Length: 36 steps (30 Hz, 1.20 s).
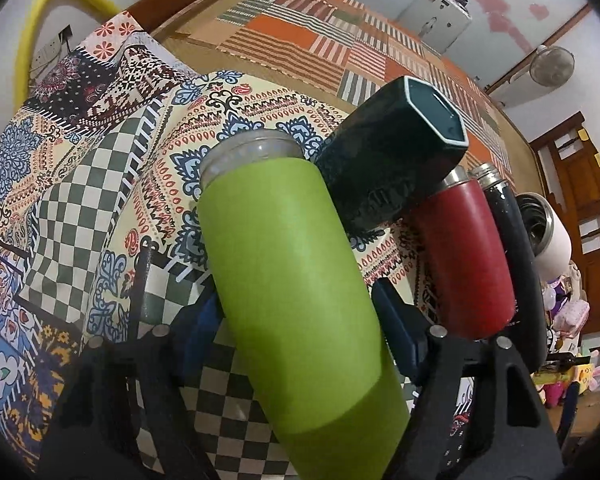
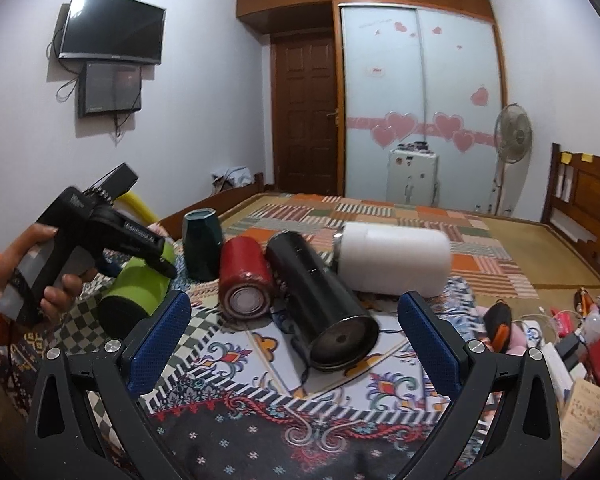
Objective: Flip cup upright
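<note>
1. The step in hand looks like the grasp: the left gripper [image 1: 296, 320] has its jaws on either side of the green cup [image 1: 292, 272], which lies on its side between them, mouth pointing away from the jaws. The blue pads seem to sit at the cup's flanks, but I cannot tell whether they actually press it.
2. Next, I judge, the cup needs a firm pinch, a lift, and a turn of the wrist until the mouth faces up, then a level set-down clear of its neighbours.
3. The right gripper [image 2: 296, 340] hangs with jaws spread wide and nothing between them; beyond its tips lie a black tumbler [image 2: 320, 300], a red tumbler [image 2: 244, 276] and a white flask [image 2: 396, 258], all on their sides.
4. A dark green hexagonal cup [image 2: 202, 248] stands beyond the left jaws.
5. The surface is a bed under a patterned cloth [image 2: 300, 408] and a patchwork mat [image 2: 380, 216].
6. Around it: a wardrobe [image 2: 416, 92], a door [image 2: 306, 116], a wall-mounted TV [image 2: 112, 26] and a standing fan [image 2: 512, 128].
</note>
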Each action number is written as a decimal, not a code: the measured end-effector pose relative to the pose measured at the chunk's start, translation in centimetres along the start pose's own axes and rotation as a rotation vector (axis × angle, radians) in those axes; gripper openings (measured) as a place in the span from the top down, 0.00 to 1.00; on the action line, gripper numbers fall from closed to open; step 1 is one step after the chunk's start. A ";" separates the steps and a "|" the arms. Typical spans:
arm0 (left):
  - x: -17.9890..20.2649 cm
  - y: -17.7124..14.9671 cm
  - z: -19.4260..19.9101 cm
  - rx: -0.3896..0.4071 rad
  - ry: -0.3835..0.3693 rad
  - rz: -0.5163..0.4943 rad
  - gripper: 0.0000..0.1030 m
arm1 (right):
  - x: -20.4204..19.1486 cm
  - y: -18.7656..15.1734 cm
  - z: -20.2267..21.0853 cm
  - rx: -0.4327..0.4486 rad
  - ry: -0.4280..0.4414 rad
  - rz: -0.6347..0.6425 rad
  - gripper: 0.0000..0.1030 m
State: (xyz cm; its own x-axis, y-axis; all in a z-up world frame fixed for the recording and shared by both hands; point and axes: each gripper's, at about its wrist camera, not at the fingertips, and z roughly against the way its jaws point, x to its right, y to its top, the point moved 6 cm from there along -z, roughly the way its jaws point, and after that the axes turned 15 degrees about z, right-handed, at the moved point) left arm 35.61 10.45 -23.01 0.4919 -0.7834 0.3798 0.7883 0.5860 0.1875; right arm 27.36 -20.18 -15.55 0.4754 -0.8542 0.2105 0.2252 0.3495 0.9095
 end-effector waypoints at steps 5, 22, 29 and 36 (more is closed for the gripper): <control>0.2 -0.1 -0.1 -0.008 -0.002 0.003 0.28 | -1.4 -0.4 -1.1 -0.026 0.037 0.027 0.00; -0.4 0.7 -0.6 -0.071 -0.003 0.014 0.30 | -10.3 0.7 -6.1 -0.178 0.488 0.006 0.02; -0.4 1.0 -0.8 -0.115 -0.001 -0.020 0.30 | -12.0 1.2 -8.4 -0.261 0.554 -0.009 0.12; -0.5 1.1 -1.0 -0.147 -0.009 -0.029 0.30 | -13.6 1.2 -9.6 -0.303 0.588 -0.008 0.22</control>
State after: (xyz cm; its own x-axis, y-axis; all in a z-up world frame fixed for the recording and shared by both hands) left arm 36.64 11.25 -23.88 0.4652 -0.7972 0.3847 0.8482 0.5258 0.0639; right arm 29.33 -4.44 -20.76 0.8386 -0.5347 -0.1046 0.4191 0.5104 0.7509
